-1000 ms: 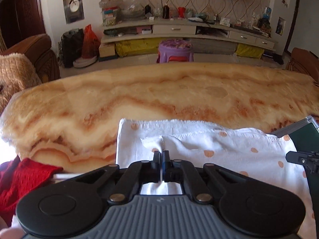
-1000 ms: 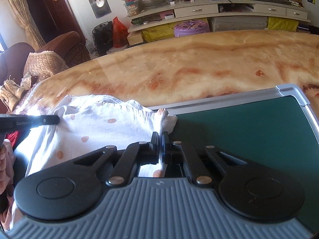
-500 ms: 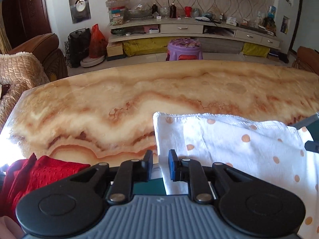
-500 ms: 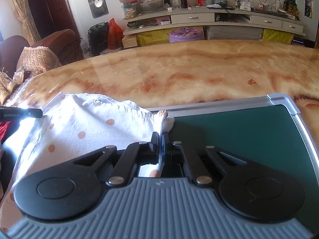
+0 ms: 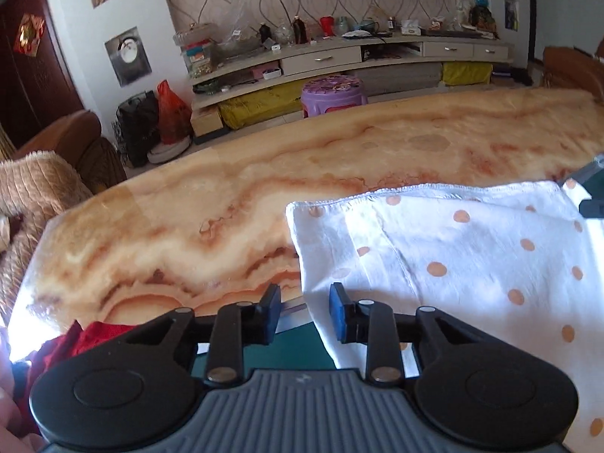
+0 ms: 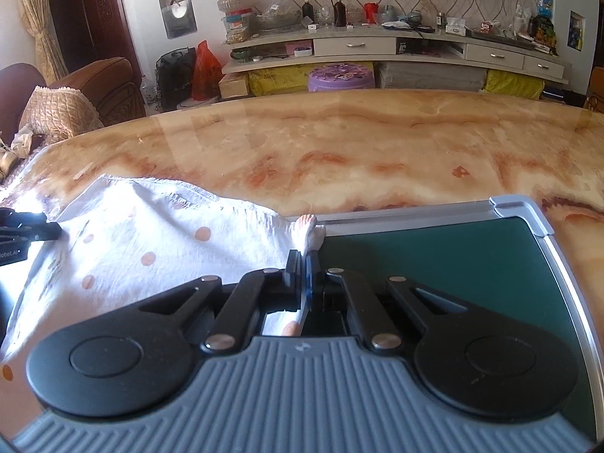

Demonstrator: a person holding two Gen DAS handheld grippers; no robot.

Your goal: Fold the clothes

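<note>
Polka-dot cloth (image 5: 453,249) should lie flat before the opening, empty left gripper (image 5: 305,311) withdraws, while the right gripper (image 6: 303,270) pinches its far corner.

Little here can be read. Well off to the left of the right hand's fingers, at the picture's edge, the black body of the other gripper (image 6: 15,239) bears small white lettering that seems to begin "Robot", cut off and blurred. The packets and bottles on the far shelf are too small to read.
</note>
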